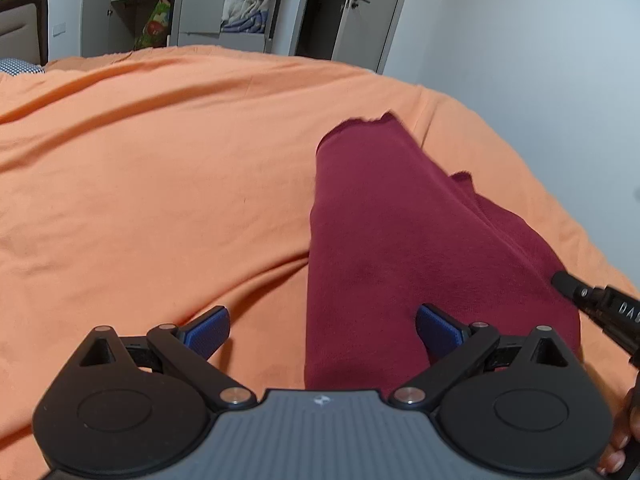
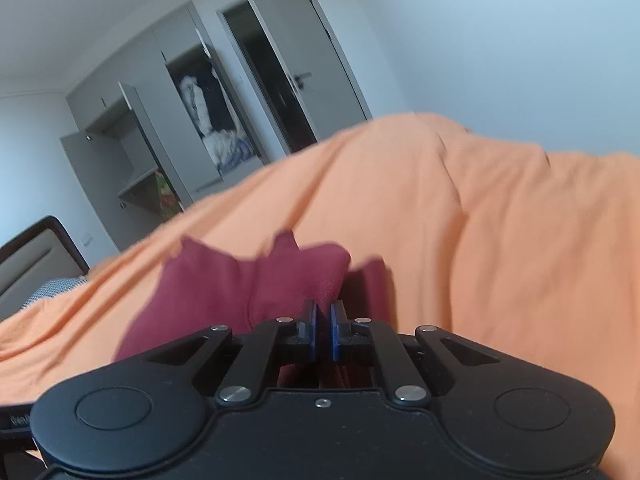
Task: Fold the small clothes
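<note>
Garment: a dark red knit cloth (image 1: 384, 240), folded into a long strip, lies on a wide orange bedsheet (image 1: 160, 160) that covers the bed; its far end is ragged and a second layer shows along its right edge.
Garment in right wrist view: the same dark red cloth (image 2: 248, 280) rises in a bunched fold just ahead of the fingers, its corners sticking up.
Left gripper: the black two-finger left gripper (image 1: 322, 334) hangs over the near end of the cloth with its blue-padded fingers (image 1: 438, 330) wide apart; the right pad is over the red cloth, the left pad over bare orange sheet. Nothing is held between them.
Right gripper: the black right gripper (image 2: 323, 330) has its blue pads drawn close together, a narrow gap between them; red cloth shows below and ahead of the pads, but whether fabric is pinched between them cannot be told.
Right gripper in left view: one black fingertip of it (image 1: 568, 282) touches the right edge of the cloth.
Hand: part of a hand (image 1: 624, 440) appears at the lower right corner.
Background: a grey wardrobe (image 2: 192, 120) stands open with clothes inside, beside a grey door (image 1: 368, 8); a padded headboard (image 1: 22, 24) sits at the left.
</note>
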### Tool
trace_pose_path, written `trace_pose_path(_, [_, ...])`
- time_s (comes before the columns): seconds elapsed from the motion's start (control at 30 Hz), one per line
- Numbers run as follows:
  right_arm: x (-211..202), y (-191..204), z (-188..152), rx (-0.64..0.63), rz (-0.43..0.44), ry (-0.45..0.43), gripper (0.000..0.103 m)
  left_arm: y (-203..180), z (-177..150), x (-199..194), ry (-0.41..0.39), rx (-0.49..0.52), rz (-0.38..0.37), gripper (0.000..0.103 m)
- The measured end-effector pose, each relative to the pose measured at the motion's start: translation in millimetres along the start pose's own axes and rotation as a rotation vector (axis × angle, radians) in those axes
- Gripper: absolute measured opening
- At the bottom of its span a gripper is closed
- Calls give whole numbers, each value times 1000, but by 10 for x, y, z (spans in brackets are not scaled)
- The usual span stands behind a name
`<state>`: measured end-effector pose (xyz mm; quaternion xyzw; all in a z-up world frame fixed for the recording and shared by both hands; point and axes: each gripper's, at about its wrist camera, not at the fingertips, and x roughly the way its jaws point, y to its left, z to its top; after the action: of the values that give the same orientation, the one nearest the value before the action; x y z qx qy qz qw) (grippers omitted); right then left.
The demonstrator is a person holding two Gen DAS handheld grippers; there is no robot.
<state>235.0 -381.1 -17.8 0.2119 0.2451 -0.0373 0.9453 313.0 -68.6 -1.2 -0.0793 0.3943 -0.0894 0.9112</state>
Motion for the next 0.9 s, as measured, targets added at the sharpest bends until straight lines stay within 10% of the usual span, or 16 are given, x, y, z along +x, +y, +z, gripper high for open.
trace_pose_path(0.3, [-118,38,-141,-50,-22,-23,25,74,-29,27,14,-27,-6,103])
trace_pose_path(0.53, [-345,188,-195,-190,-7,-41,68,20,-25,11,14,-33,8,103])
trace_pose_path(0.9, [-413,205,-537,-247,-77,37,78,9,-82,-18,14,-28,11,103])
